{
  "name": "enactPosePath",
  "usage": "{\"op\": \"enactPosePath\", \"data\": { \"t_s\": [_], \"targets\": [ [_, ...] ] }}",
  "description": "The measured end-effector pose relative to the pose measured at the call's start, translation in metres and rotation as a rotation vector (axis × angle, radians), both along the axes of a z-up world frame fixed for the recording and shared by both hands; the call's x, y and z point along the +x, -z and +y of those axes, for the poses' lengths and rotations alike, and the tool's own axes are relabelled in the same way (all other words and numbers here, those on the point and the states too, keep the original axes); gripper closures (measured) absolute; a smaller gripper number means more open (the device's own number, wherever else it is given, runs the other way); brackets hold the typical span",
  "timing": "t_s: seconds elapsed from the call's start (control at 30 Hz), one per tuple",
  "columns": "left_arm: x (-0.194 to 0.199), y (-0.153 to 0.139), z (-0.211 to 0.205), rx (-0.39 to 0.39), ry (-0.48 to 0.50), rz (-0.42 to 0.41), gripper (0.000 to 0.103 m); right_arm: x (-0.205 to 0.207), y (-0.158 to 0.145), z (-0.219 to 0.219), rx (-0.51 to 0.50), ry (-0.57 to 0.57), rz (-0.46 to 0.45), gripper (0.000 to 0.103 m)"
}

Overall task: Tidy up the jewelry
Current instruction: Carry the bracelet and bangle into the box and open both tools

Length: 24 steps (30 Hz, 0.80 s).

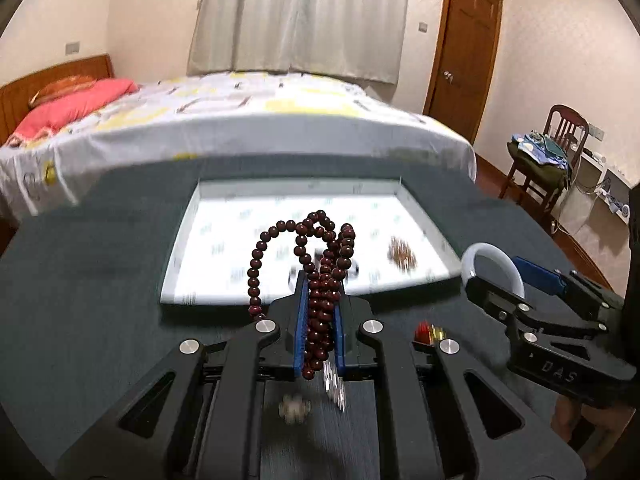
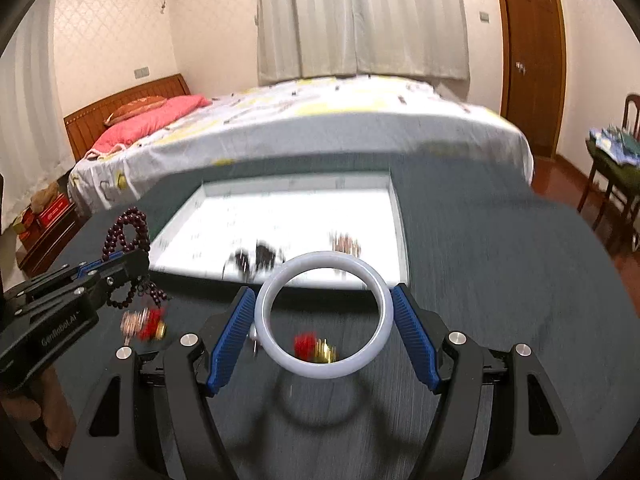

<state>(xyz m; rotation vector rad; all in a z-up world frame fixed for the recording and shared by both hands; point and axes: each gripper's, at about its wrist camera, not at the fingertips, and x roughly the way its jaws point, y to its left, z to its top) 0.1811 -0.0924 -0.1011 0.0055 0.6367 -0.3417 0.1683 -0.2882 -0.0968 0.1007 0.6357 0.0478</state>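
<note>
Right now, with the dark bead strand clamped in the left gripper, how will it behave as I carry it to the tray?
The bead strand is probably floppy: loops arch above the left gripper and droop below it. Its tassel end hangs loose and blurred, so it will likely swing. It could snag on the white tray rim.

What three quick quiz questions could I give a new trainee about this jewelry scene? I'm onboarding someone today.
1. True or false: the left gripper holds the dark red bead string.
2. What is between the right gripper's fingers?
A. white bangle
B. watch
C. nothing
3. What lies on the dark table ahead of both grippers?

Key: 1 true; 2 A; 3 a shallow white tray holding a few blurred small items.
</note>
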Motion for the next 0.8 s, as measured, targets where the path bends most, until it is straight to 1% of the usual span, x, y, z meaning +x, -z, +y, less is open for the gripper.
{"op": "enactPosePath", "data": {
  "t_s": [0.13, 0.23, 0.33, 0.47, 0.6, 0.67, 0.8],
  "targets": [
    [0.033, -0.011, -0.009, 0.003, 0.007, -0.035, 0.092, 0.037, -0.009, -0.001, -0.007, 0.007, -0.029, 0.035],
    [0.062, -0.012, -0.015, 0.006, 0.004, -0.033, 0.092, 0.066, -0.01, -0.002, -0.009, 0.01, -0.035, 0.035],
    [0.086, -0.007, -0.021, 0.022, -0.009, -0.02, 0.092, 0.095, -0.006, -0.003, -0.009, 0.017, -0.024, 0.035],
    [0.124, 0.004, -0.025, 0.042, -0.036, 0.024, 0.092, 0.128, 0.005, -0.007, -0.008, 0.03, 0.013, 0.035],
    [0.164, 0.019, -0.028, 0.069, -0.069, 0.086, 0.092, 0.16, 0.022, -0.01, 0.004, 0.028, 0.088, 0.035],
    [0.182, 0.028, -0.031, 0.083, -0.073, 0.139, 0.092, 0.174, 0.03, -0.011, 0.007, 0.026, 0.131, 0.035],
    [0.203, 0.043, -0.036, 0.11, -0.07, 0.219, 0.092, 0.19, 0.037, -0.016, 0.023, 0.022, 0.187, 0.035]
  ]
}}
